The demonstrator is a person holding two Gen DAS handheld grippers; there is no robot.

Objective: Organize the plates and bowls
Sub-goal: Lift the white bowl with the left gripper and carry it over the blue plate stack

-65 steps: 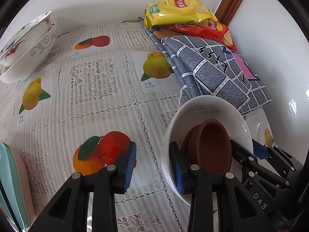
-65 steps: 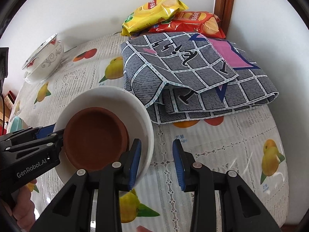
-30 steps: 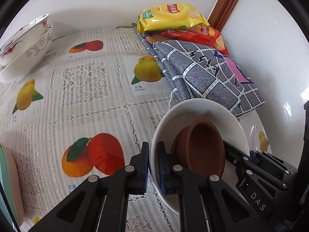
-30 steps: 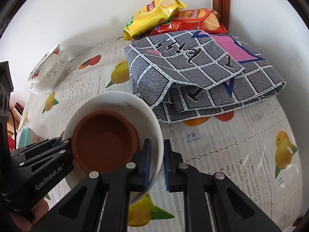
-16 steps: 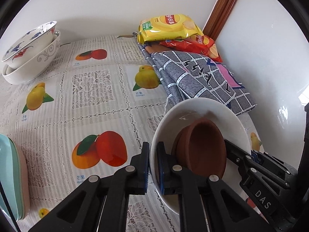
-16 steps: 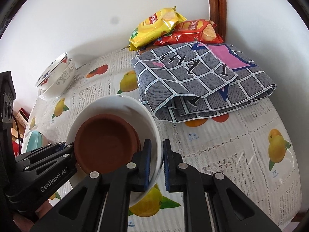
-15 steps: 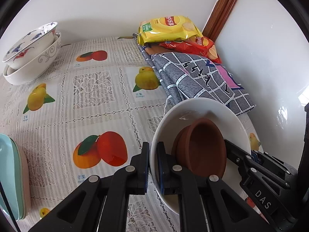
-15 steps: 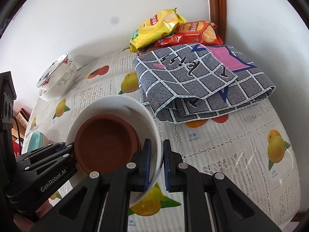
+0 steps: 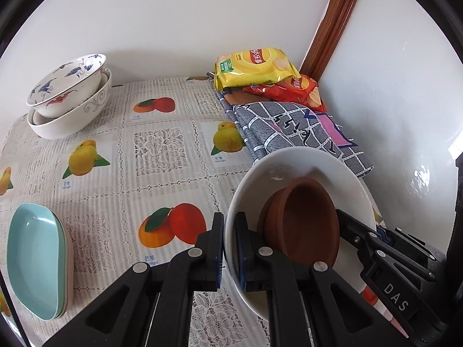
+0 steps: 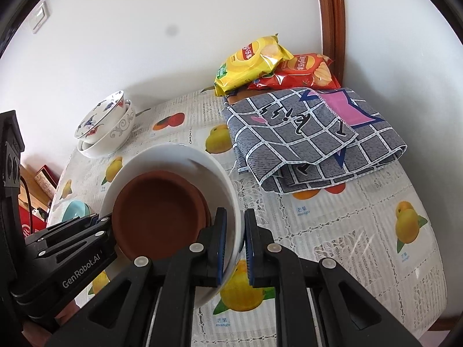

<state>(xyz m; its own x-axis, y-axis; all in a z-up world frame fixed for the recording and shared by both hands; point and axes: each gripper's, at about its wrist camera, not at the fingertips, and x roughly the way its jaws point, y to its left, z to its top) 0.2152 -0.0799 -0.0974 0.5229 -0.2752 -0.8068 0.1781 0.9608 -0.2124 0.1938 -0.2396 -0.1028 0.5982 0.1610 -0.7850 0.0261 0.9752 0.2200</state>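
Observation:
A large white bowl (image 9: 301,167) holds a brown clay dish (image 9: 306,217) and hangs above the fruit-print tablecloth. My left gripper (image 9: 229,245) is shut on its left rim. My right gripper (image 10: 235,240) is shut on its right rim, pinching the white bowl (image 10: 179,156) with the brown dish (image 10: 159,214) inside. Two stacked patterned bowls (image 9: 69,98) stand at the far left by the wall, also in the right wrist view (image 10: 107,127). Stacked teal plates (image 9: 34,260) lie at the near left.
A folded grey checked cloth (image 10: 312,138) lies at the right by the wall, with yellow (image 9: 254,66) and red (image 9: 292,91) chip bags behind it. A wooden door frame (image 9: 332,20) stands in the corner. The table's right edge (image 10: 434,231) curves near the wall.
Both grippers have closed on the white bowl's rim and lifted it; the views have risen and pulled back from the table.

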